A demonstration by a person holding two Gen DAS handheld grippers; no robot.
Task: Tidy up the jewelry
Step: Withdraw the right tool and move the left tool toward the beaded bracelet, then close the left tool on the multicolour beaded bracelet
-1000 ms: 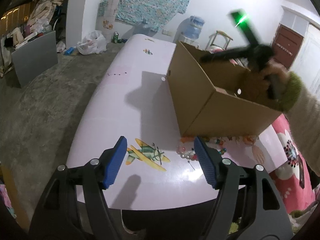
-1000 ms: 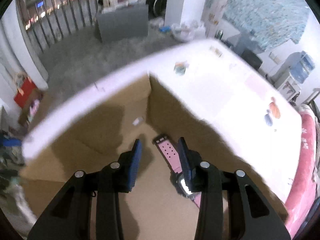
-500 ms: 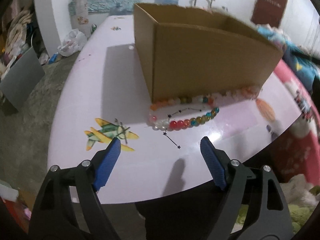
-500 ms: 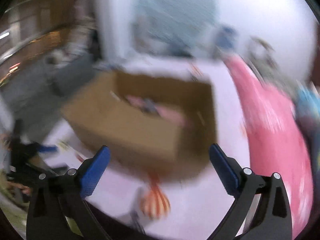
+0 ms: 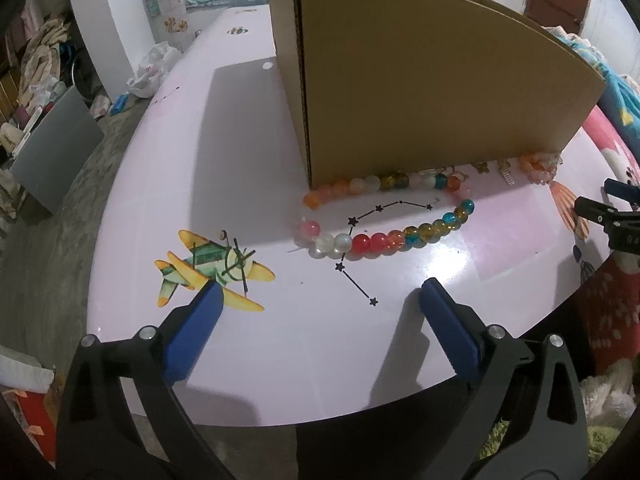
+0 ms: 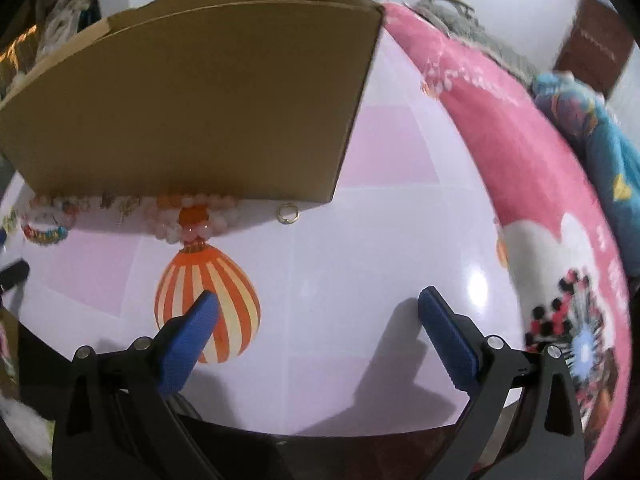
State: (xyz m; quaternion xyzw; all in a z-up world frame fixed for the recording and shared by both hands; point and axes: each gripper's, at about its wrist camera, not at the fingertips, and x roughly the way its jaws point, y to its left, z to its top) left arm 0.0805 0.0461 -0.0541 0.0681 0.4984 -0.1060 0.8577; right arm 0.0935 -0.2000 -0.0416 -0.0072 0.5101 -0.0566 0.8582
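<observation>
- The left gripper (image 5: 318, 294) hangs over the pink table (image 5: 248, 140), its jaws having just spread wide, with nothing between them.
- A multicoloured bead bracelet (image 5: 386, 216) lies on the table ahead of it, its far side touching the base of the cardboard box (image 5: 432, 80); an aeroplane sticker (image 5: 210, 270) sits beside the left blue pad.
- The right gripper (image 6: 316, 306) also stands wide apart and empty, above a striped balloon sticker (image 6: 208, 284).
- A pale pink bead bracelet (image 6: 192, 220) rests against the box wall, a small gold ring (image 6: 289, 213) just beside it; the smaller trinkets along the box are too blurred to identify.
</observation>
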